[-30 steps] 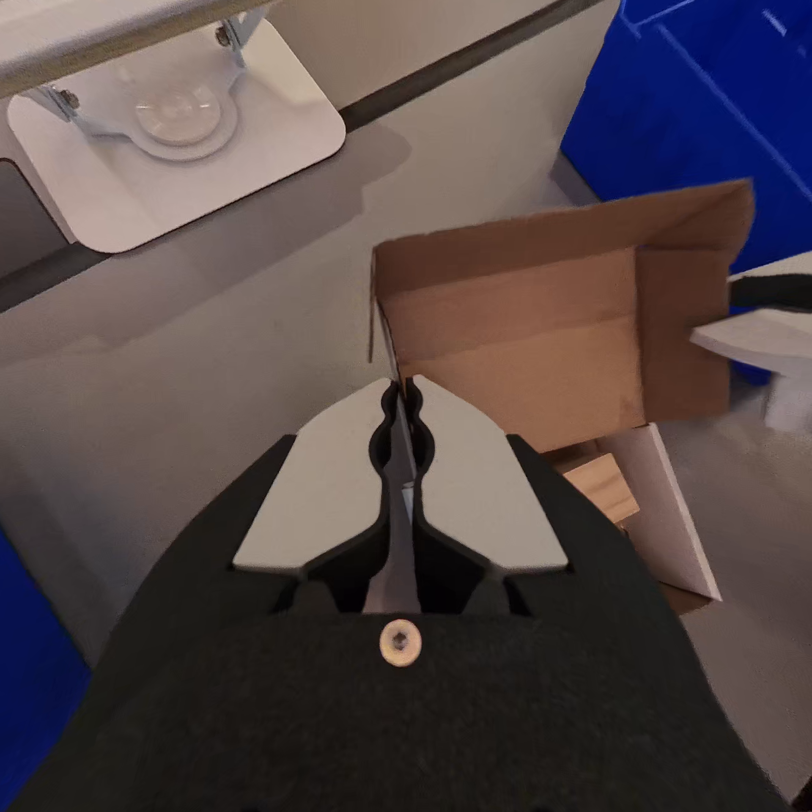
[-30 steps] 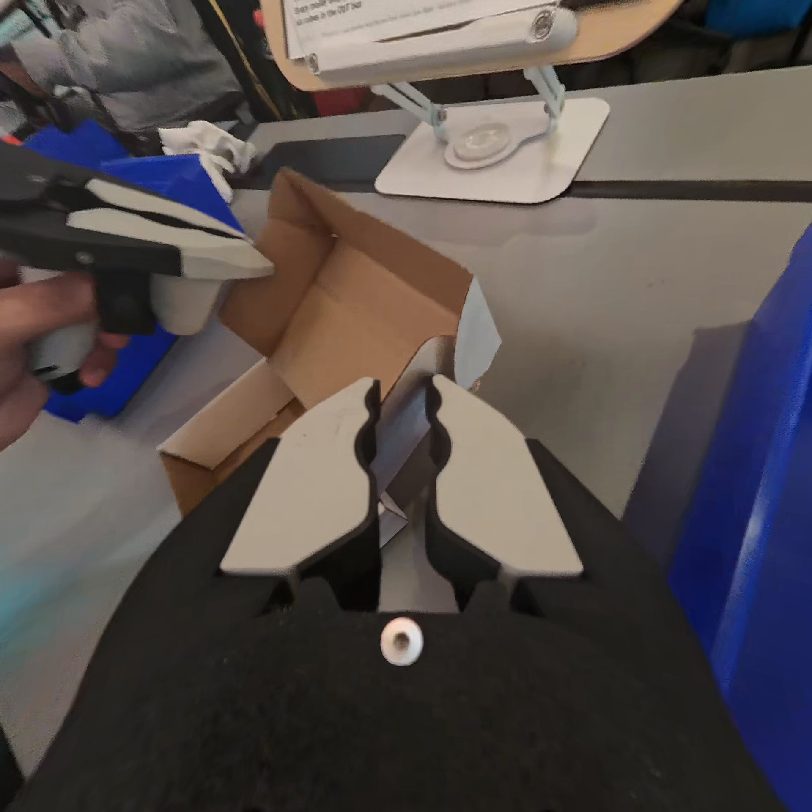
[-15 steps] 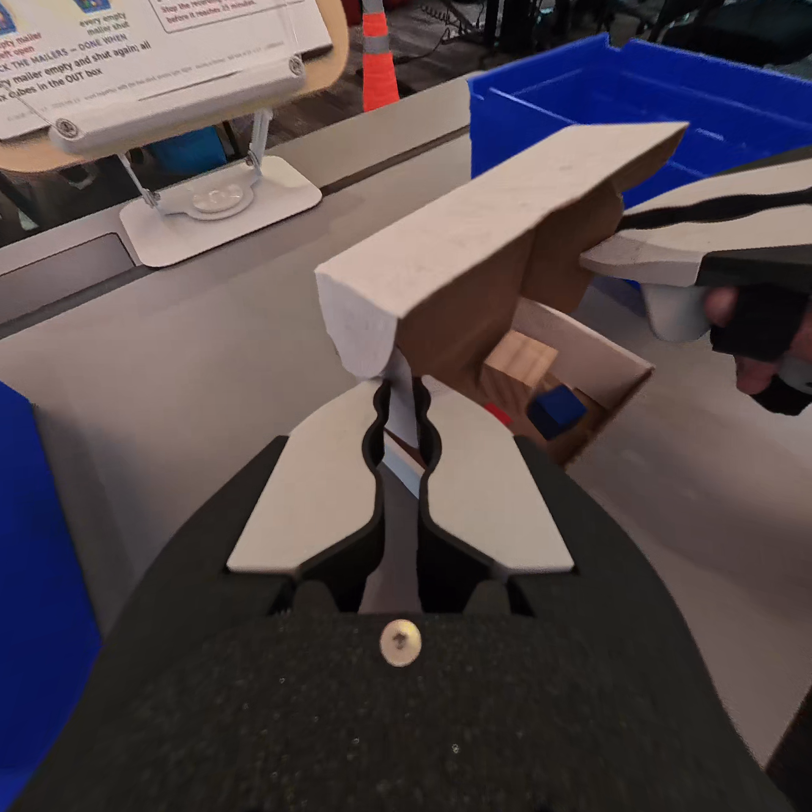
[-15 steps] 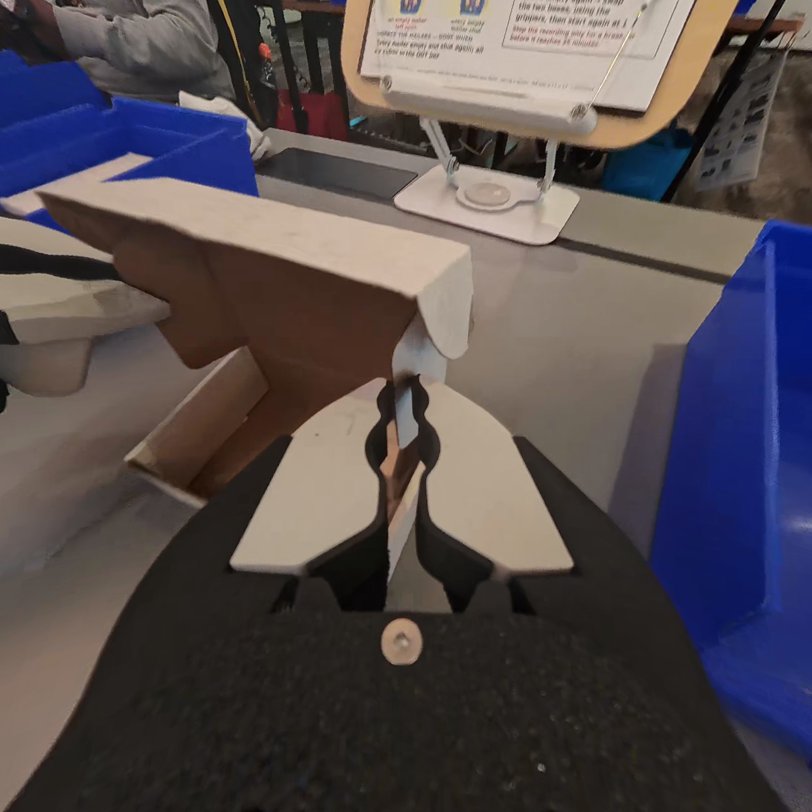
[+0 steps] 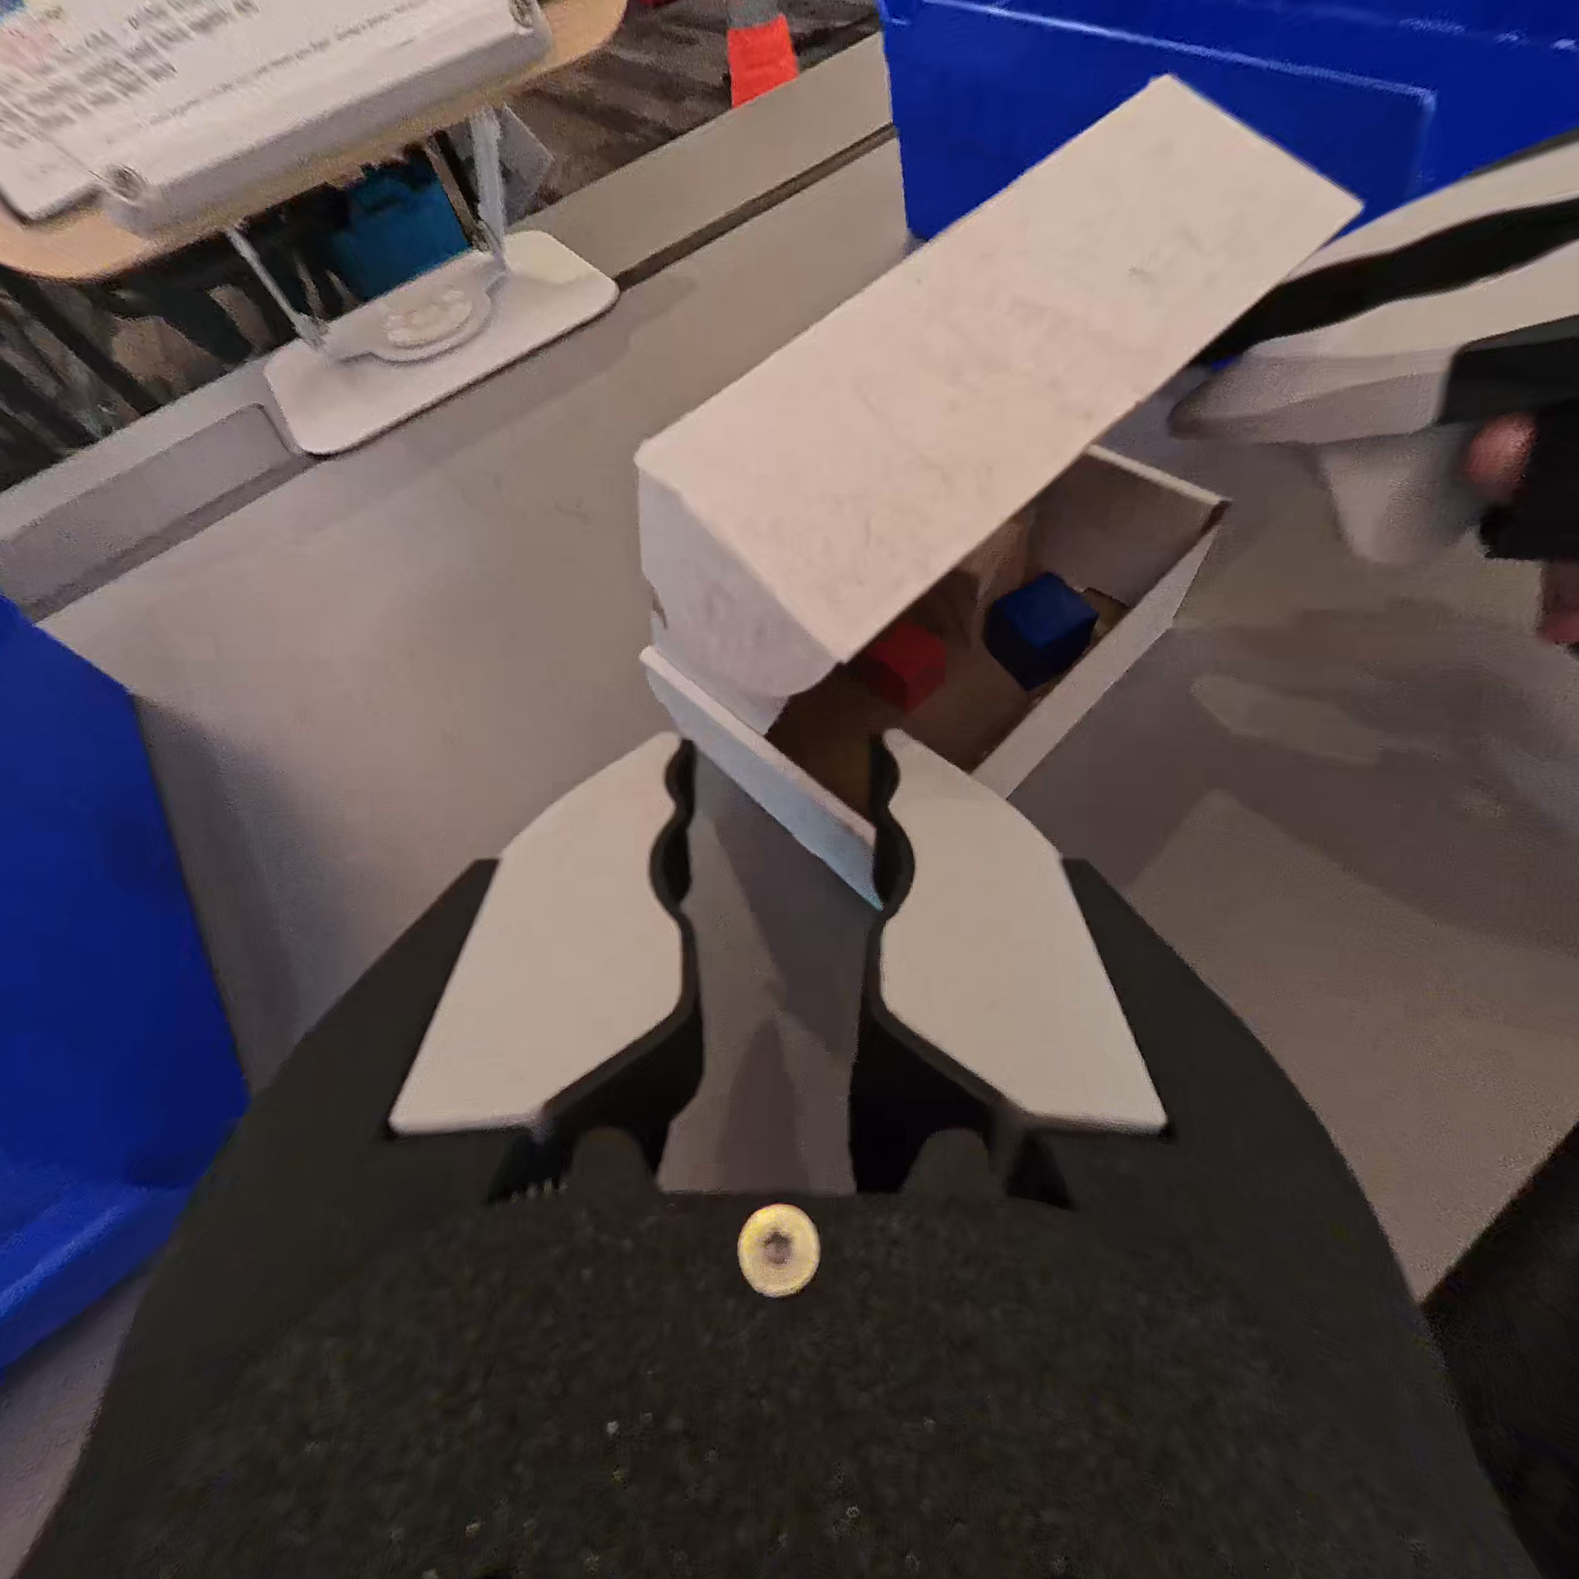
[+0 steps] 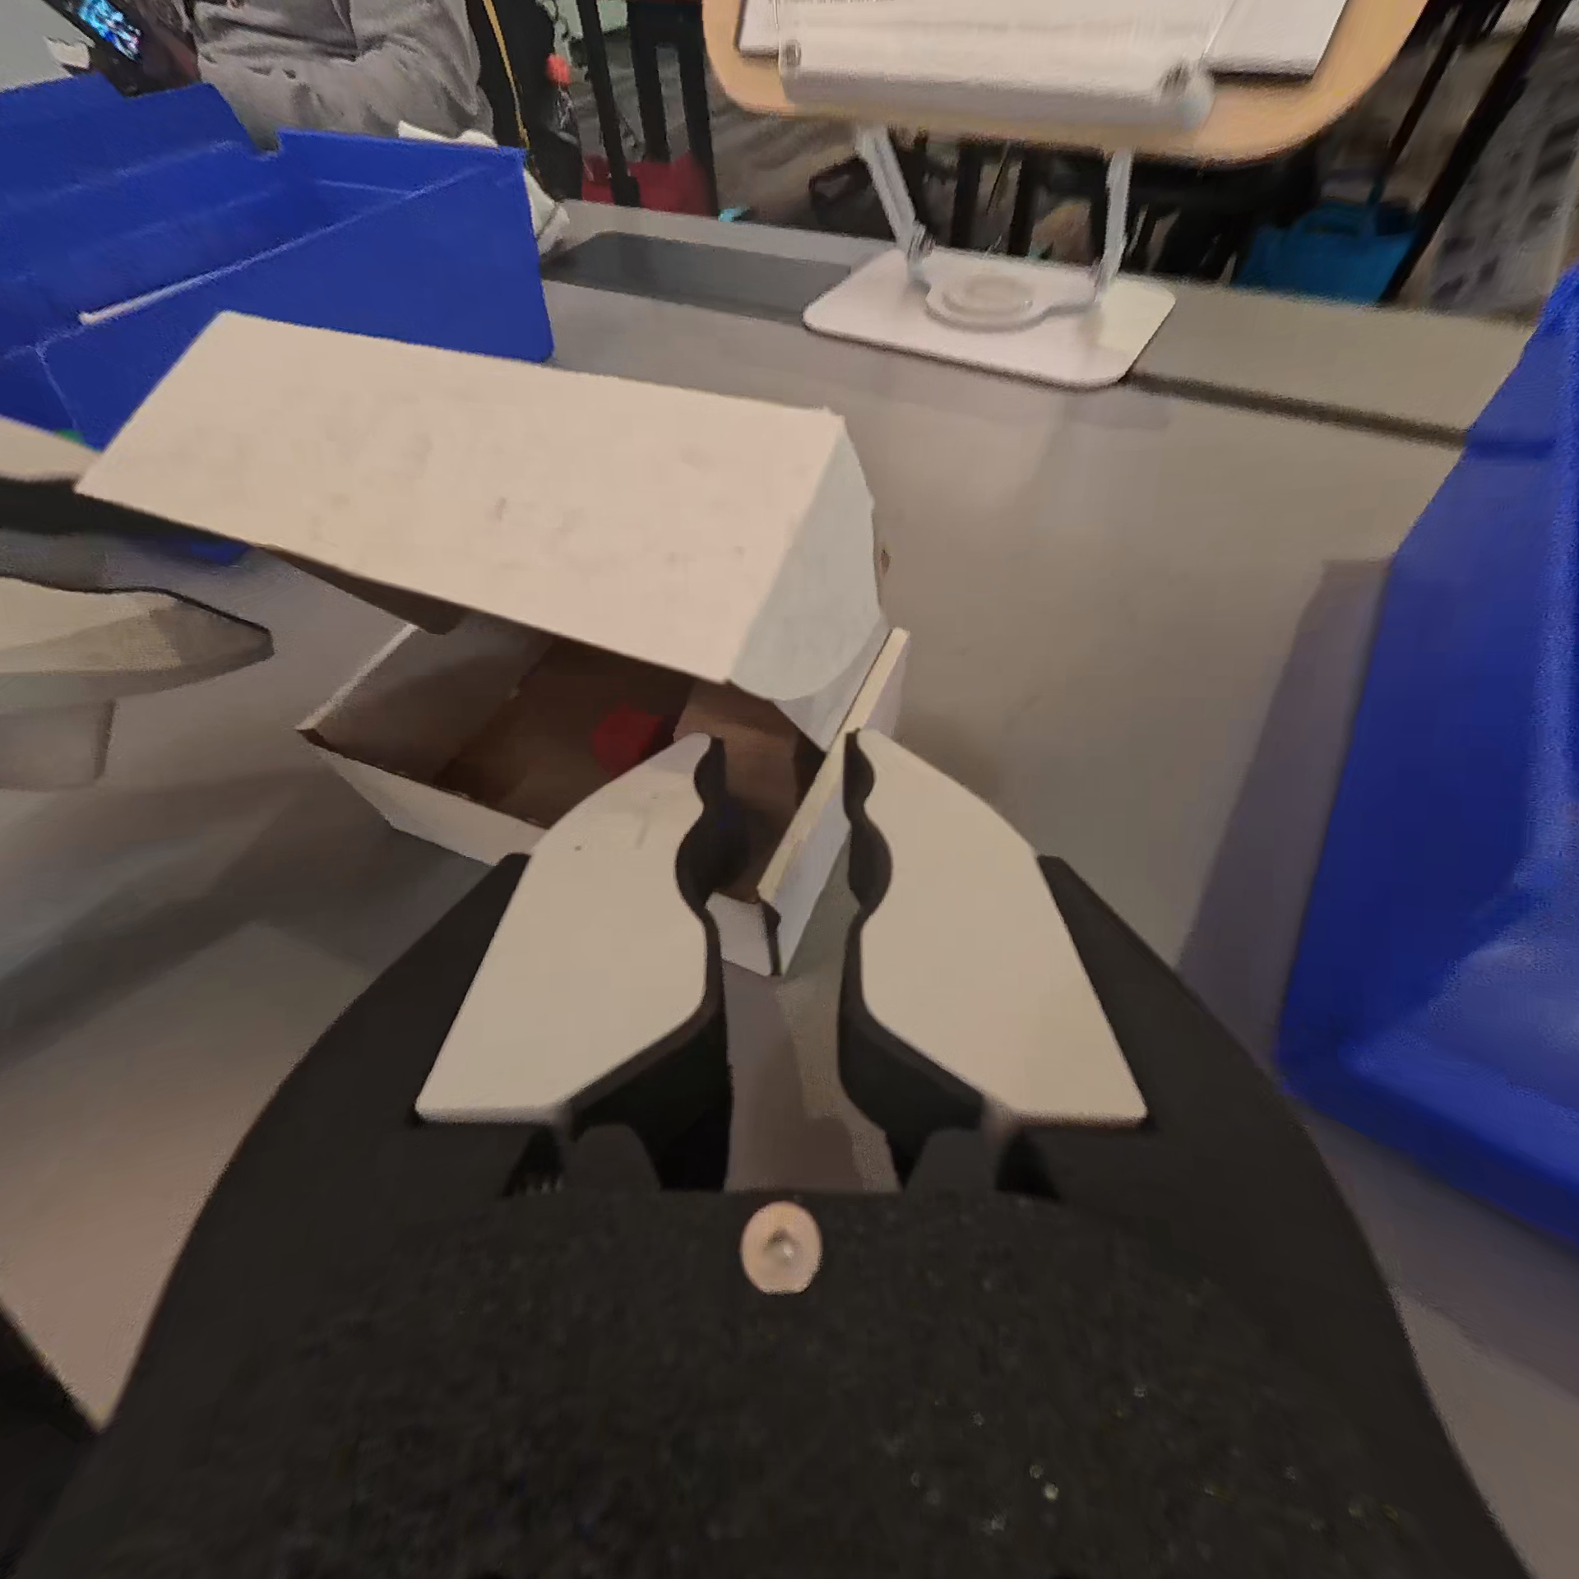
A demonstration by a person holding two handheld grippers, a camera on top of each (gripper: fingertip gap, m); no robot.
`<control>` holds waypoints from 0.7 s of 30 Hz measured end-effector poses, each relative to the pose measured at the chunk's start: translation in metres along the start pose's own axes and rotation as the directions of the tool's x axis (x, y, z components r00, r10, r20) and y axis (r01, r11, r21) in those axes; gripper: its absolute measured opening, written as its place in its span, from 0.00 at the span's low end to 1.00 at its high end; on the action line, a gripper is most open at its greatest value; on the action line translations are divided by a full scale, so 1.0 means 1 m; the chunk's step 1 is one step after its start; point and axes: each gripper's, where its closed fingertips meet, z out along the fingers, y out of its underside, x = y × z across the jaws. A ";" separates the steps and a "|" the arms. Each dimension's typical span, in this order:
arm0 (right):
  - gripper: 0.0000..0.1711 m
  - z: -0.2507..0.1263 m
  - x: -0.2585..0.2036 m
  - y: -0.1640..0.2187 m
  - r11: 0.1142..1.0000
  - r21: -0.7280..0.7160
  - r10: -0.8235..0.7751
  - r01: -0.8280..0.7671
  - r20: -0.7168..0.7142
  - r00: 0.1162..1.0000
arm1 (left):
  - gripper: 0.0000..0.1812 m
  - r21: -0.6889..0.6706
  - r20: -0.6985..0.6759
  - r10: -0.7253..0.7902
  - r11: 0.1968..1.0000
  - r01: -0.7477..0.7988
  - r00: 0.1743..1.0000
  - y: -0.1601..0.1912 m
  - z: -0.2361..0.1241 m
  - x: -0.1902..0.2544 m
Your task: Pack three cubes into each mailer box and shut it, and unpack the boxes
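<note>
A white mailer box (image 5: pixel 1102 675) stands on the grey table with its lid (image 5: pixel 940 410) half lowered, brown inside. A red cube (image 5: pixel 901 671) and a blue cube (image 5: pixel 1038 628) lie in it, with a wooden one partly hidden behind. My left gripper (image 5: pixel 782 760) is open, with the box's near corner between its fingers. My right gripper (image 6: pixel 782 752) is open at the opposite end of the box (image 6: pixel 427 803), a corner flap between its fingers. The lid (image 6: pixel 478 513) and red cube (image 6: pixel 628 735) show there too. Each gripper shows in the other's view, the right one (image 5: pixel 1282 384) and the left one (image 6: pixel 128 632), beside the lid's ends.
Blue bins stand close by on the left (image 5: pixel 85 940) and behind the box (image 5: pixel 1111 128); in the right wrist view they show at right (image 6: pixel 1452 854) and back left (image 6: pixel 299 256). A sign on a white stand (image 6: pixel 983 316) is at the table's far edge. A person sits beyond. Between my right fingertips and the lid (image 6: pixel 478 513) there is roughly 6 centimeters. About 9 centimeters separates my left fingertips from the red cube (image 5: pixel 901 671). Seen from the right wrist view (image 6: pixel 604 730) as well.
Both grippers were shut on the lid's side flaps; now both are open and drawn back a little. The lid has swung down from upright and hangs partway over the box.
</note>
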 end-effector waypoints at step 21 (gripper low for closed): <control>0.04 -0.028 -0.027 0.030 0.941 -0.241 -0.241 0.238 0.019 0.970 | 0.09 -0.185 -0.091 0.033 0.981 -0.050 0.995 0.028 -0.028 0.041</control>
